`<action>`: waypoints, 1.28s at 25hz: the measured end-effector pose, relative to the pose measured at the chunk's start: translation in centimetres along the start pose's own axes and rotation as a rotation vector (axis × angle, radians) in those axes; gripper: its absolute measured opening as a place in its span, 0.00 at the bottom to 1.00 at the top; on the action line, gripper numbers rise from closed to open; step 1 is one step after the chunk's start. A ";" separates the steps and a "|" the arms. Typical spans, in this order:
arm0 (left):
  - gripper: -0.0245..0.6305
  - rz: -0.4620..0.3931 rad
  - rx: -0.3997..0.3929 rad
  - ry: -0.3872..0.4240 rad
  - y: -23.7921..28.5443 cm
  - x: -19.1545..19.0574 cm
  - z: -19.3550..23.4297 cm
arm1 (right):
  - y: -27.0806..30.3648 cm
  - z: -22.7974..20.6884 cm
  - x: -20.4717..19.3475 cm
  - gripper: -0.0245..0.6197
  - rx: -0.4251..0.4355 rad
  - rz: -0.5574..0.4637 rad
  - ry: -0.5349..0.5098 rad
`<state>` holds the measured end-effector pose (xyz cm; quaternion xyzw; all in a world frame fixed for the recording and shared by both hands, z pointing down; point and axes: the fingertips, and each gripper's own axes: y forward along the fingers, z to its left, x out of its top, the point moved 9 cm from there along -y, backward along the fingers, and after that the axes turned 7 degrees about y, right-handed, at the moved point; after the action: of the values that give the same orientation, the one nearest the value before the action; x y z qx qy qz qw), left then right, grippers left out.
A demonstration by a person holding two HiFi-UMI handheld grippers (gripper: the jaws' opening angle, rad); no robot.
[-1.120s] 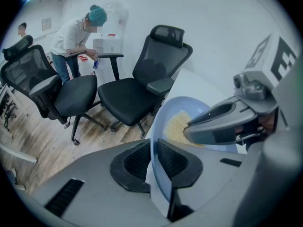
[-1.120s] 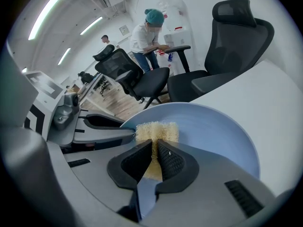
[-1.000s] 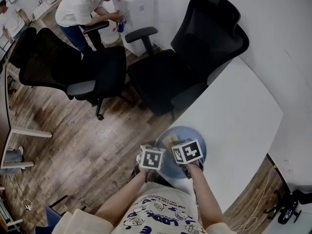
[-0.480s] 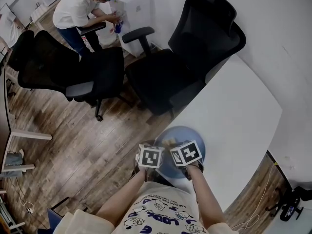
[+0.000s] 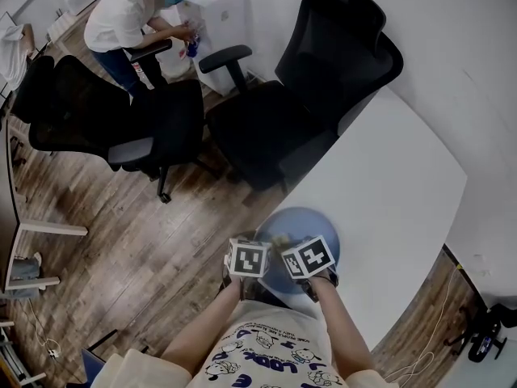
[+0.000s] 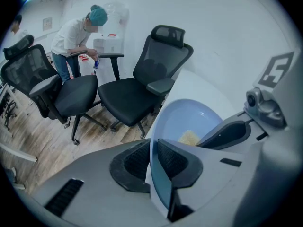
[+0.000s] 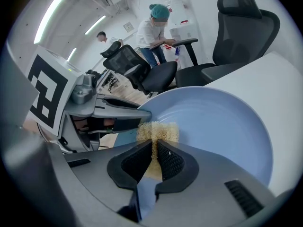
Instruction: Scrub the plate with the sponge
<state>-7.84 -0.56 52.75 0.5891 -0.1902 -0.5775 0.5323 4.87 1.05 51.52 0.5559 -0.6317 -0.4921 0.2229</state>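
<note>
A pale blue plate (image 5: 311,225) lies at the near edge of the white table (image 5: 388,192), partly hidden under both marker cubes. My left gripper (image 6: 152,157) is shut on the plate's rim (image 6: 154,145), holding it on edge. My right gripper (image 7: 154,157) is shut on a yellow sponge (image 7: 158,132), which presses on the plate's inner face (image 7: 213,126). In the left gripper view the sponge (image 6: 188,137) shows on the plate (image 6: 189,119) beside the right gripper's finger (image 6: 227,134). In the head view the left gripper (image 5: 249,259) and right gripper (image 5: 307,257) sit side by side.
Two black office chairs (image 5: 315,95) (image 5: 129,115) stand beyond the table on the wooden floor. A person in a teal cap (image 5: 133,14) bends at a white unit at the back. The white wall runs along the table's right side.
Both grippers stay at the plate; the right marker cube has shifted slightly down and left. The view has drifted a little; the person at the back has moved slightly.
</note>
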 end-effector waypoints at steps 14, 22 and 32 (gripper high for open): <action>0.11 -0.012 0.008 0.006 0.4 -0.4 0.2 | -0.1 1.0 -2.4 0.11 0.028 0.032 -0.020; 0.11 0.005 0.004 0.001 0.2 -0.3 0.0 | -0.5 0.9 -3.8 0.11 0.048 0.061 -0.025; 0.11 0.001 0.009 0.013 -0.1 -0.1 0.0 | -1.2 0.7 -4.8 0.11 0.057 0.074 -0.025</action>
<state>-7.85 -0.45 52.72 0.5950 -0.1895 -0.5728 0.5310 6.24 5.80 51.48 0.5322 -0.6682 -0.4722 0.2173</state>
